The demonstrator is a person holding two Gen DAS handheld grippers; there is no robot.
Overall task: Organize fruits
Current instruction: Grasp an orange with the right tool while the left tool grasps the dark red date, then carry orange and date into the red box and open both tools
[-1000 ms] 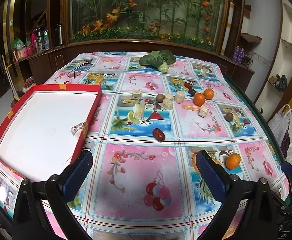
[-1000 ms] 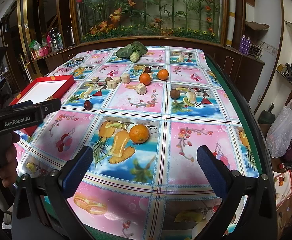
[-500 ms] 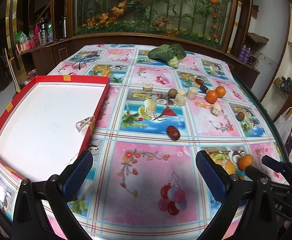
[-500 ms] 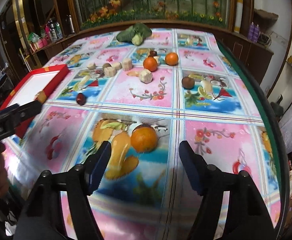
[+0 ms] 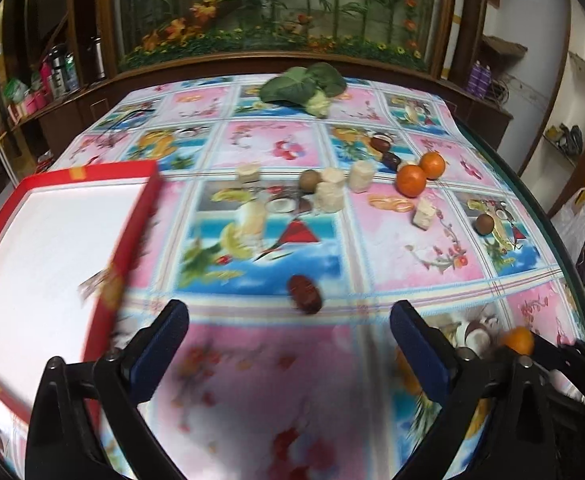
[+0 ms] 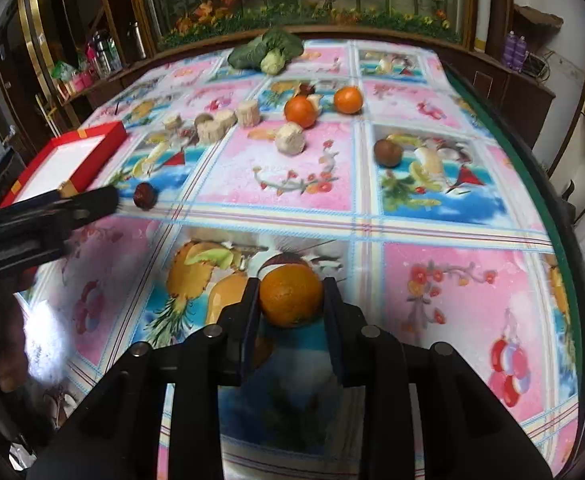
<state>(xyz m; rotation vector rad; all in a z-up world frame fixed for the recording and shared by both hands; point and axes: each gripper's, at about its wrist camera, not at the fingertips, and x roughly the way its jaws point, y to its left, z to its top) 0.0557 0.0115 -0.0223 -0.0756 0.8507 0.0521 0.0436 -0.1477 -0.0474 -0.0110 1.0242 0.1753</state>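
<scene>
The orange (image 6: 291,295) sits on the near part of the tabletop (image 6: 432,232), pinched at its widest girth between the jaws of the right hand-held gripper (image 6: 291,300). I'd judge it firm, fairly light and a bit waxy, so a squeeze across the middle should hold without bruising. The left hand-held gripper (image 5: 288,344) hangs wide and empty over the cloth, a dark date (image 5: 305,288) just beyond it. To the left lies the red tray (image 5: 140,216), the likely home. Further off are two more oranges (image 6: 301,111), pale chunks (image 6: 290,139), a brown fruit (image 6: 388,153) and greens (image 6: 266,53); nothing blocks the way.
</scene>
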